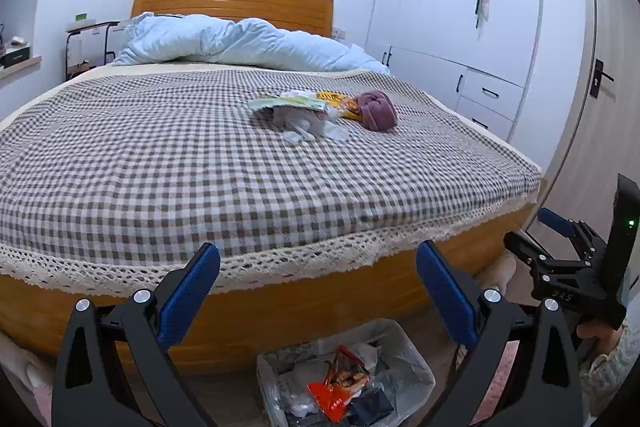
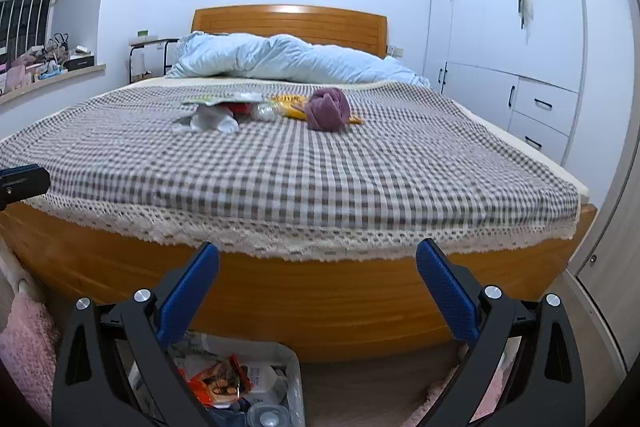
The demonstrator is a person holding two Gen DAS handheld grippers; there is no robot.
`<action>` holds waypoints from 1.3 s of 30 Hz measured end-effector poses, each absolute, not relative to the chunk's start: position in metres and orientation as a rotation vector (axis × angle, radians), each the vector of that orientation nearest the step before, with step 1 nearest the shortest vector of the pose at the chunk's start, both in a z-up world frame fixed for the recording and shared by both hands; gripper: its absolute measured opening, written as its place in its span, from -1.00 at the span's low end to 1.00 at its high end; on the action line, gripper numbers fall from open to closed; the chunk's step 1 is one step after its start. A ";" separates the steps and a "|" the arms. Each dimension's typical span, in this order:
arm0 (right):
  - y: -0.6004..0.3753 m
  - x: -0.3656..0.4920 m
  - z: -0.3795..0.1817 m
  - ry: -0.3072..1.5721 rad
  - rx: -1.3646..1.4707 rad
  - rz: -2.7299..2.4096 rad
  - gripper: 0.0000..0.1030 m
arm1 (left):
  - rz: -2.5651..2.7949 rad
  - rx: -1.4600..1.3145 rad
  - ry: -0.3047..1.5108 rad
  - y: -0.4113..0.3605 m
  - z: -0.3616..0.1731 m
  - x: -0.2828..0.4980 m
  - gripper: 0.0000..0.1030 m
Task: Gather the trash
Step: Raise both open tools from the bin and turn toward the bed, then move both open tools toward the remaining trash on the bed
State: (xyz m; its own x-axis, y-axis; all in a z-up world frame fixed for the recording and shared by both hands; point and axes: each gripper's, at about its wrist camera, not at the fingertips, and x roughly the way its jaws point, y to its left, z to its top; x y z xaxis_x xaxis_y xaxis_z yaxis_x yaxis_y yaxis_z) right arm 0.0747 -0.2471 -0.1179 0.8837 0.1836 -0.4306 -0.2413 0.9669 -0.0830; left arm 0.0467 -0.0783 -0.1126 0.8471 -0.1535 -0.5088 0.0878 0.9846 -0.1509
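Two grippers, both held at the foot of the bed. The left gripper (image 1: 318, 291) is spread wide with nothing between its blue pads, and same deal with the right gripper (image 2: 318, 291), wide apart and empty. Right below them on the wood floor sits one trash bin (image 1: 416, 355) with a clear liner, already holding wrappers, an orange one on top. Up on the checked bedspread (image 1: 160, 163) there's one small pile of trash (image 1: 304, 111): white crumpled plastic, a flat pale packet, a yellow wrapper (image 1: 340, 101), with a purple cloth bundle (image 1: 378, 111) touching its right end. Loads of bare cover between the lace edge and the pile. Further back, one rumpled blue duvet (image 1: 240, 43), a wooden headboard (image 1: 232, 3), and white wardrobes (image 1: 460, 7) along the right wall.
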 end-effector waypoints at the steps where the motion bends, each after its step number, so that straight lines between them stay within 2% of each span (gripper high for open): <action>1: -0.246 0.075 -0.116 0.428 -0.133 0.224 0.84 | -0.124 -0.126 0.545 -0.077 -0.112 0.047 0.85; 14: -0.231 0.098 -0.100 0.380 -0.121 0.275 0.84 | -0.114 -0.131 0.513 -0.072 -0.098 0.067 0.85; 26: -0.161 0.147 -0.087 0.369 -0.147 0.394 0.84 | -0.120 -0.156 0.498 -0.049 -0.093 0.098 0.85; 31: -0.130 0.173 -0.080 0.399 -0.109 0.375 0.84 | -0.099 -0.159 0.483 -0.029 -0.088 0.119 0.85; 39: -0.083 0.245 -0.096 0.568 -0.098 0.280 0.84 | -0.046 -0.163 0.467 0.001 -0.084 0.154 0.85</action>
